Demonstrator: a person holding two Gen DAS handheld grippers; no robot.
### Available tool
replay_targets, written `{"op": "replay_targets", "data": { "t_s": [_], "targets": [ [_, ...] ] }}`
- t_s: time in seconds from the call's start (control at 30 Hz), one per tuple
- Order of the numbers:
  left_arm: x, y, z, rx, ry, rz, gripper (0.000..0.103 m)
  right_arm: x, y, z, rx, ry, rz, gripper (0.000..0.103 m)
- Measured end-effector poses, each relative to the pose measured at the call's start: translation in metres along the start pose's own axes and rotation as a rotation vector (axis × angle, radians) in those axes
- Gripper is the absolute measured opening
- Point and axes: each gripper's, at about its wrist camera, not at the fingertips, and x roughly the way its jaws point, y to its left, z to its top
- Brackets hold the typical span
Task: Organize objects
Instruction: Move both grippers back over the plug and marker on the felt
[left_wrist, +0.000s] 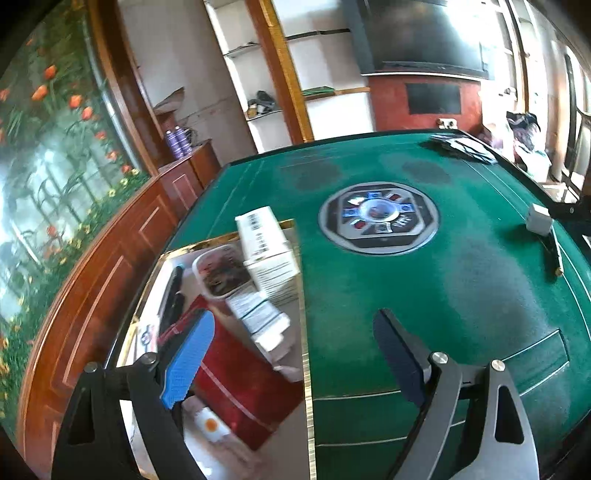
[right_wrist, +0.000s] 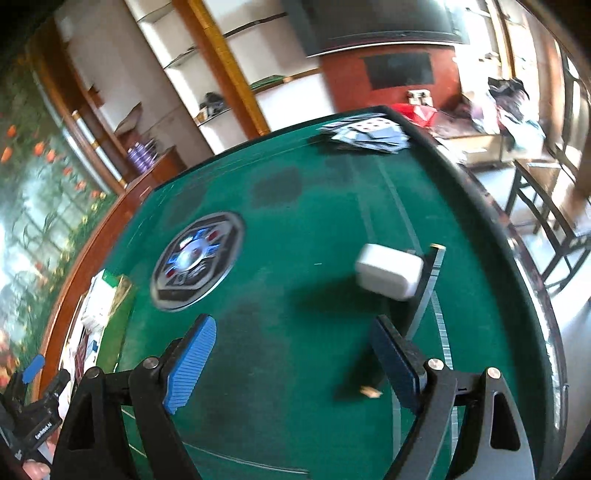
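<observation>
Lower left of my left view, the gold-rimmed tray (left_wrist: 304, 295) already holds boxes and packets. Both my left tool (left_wrist: 291, 354) and right tool (right_wrist: 293, 356) gape empty. The small white rounded box (right_wrist: 388, 275) remains on the green felt bench (right_wrist: 295, 206), right of centre in my right view, so I judge collection unfinished.

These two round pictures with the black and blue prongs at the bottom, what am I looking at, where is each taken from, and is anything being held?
Each picture comes from a fisheye camera on a hand-held two-finger gripper; there is no robot arm. One view looks along the left gripper, the other along the right gripper. Both are open and hold nothing. Below is a green felt table with a round control panel in its middle. Under the left gripper sits a gold-edged tray of boxes and packets. Ahead of the right gripper lie a small white box and a slim dark tool. Playing cards lie at the far edge.
</observation>
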Motion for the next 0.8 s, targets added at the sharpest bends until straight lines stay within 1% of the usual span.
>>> {"op": "replay_targets", "data": {
  "t_s": [0.23, 0.33, 0.5, 0.57, 0.6, 0.67, 0.8],
  "targets": [
    [0.009, -0.026, 0.006, 0.053, 0.034, -0.018, 0.087, -0.009, -0.048, 0.002, 0.113, -0.044, -0.009, 0.09],
    [0.017, -0.032, 0.007, 0.053, 0.07, -0.052, 0.087, -0.013, -0.059, 0.002, 0.154, -0.093, -0.015, 0.091],
    [0.036, -0.036, 0.016, 0.037, 0.121, -0.081, 0.087, -0.022, -0.077, 0.002, 0.238, -0.213, -0.073, 0.094],
    [0.039, -0.039, 0.022, 0.022, 0.124, -0.105, 0.087, -0.025, -0.083, 0.003, 0.26, -0.234, -0.088, 0.094],
    [0.04, -0.042, 0.028, 0.013, 0.121, -0.129, 0.087, -0.027, -0.085, 0.003, 0.269, -0.244, -0.099, 0.094],
    [0.041, -0.05, 0.036, 0.017, 0.107, -0.149, 0.087, -0.027, -0.089, 0.005, 0.278, -0.249, -0.108, 0.095],
    [0.044, -0.082, 0.056, 0.072, 0.059, -0.168, 0.087, -0.02, -0.092, 0.005, 0.302, -0.219, -0.085, 0.095]
  ]
}}
